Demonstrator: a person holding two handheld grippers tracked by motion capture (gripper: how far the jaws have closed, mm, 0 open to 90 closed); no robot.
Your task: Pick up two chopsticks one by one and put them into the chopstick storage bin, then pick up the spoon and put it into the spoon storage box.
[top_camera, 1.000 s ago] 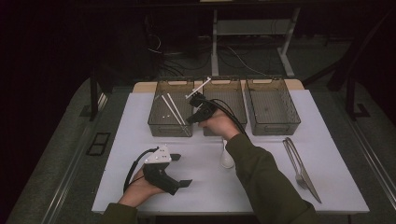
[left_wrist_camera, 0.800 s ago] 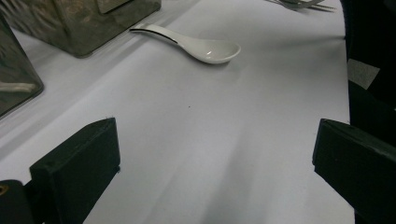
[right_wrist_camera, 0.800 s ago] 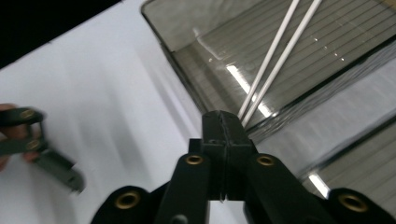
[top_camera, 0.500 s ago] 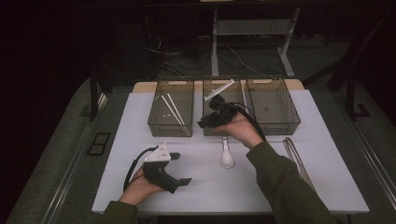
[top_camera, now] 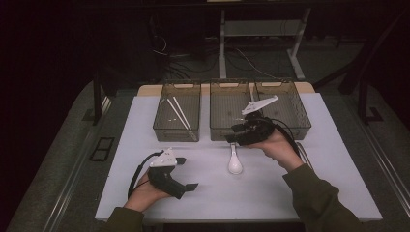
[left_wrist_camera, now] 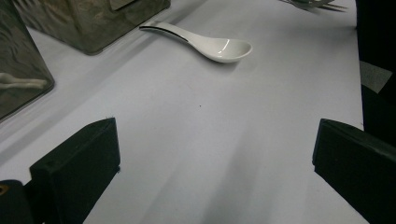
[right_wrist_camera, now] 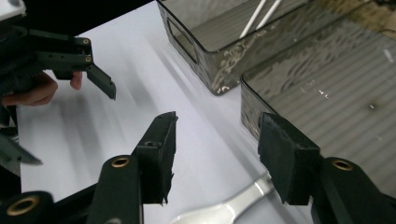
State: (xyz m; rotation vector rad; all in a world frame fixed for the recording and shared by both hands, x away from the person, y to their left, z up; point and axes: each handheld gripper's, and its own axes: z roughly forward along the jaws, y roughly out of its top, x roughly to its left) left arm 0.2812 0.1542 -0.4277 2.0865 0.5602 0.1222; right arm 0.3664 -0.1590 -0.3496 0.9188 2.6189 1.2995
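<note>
Your right gripper (right_wrist_camera: 215, 154) hangs with jaws spread wide and empty, the white spoon (top_camera: 235, 162) just below it, its handle (right_wrist_camera: 219, 210) poking out at six o'clock between the jaws. The spoon lies on the white table (top_camera: 309, 193), handle tip touching the middle bin (top_camera: 227, 133). It looks like glazed ceramic: stiff, slick, chippable. Pinch the handle mid-length, gently. Your left gripper (top_camera: 186, 181) rests open at eight o'clock.
</note>
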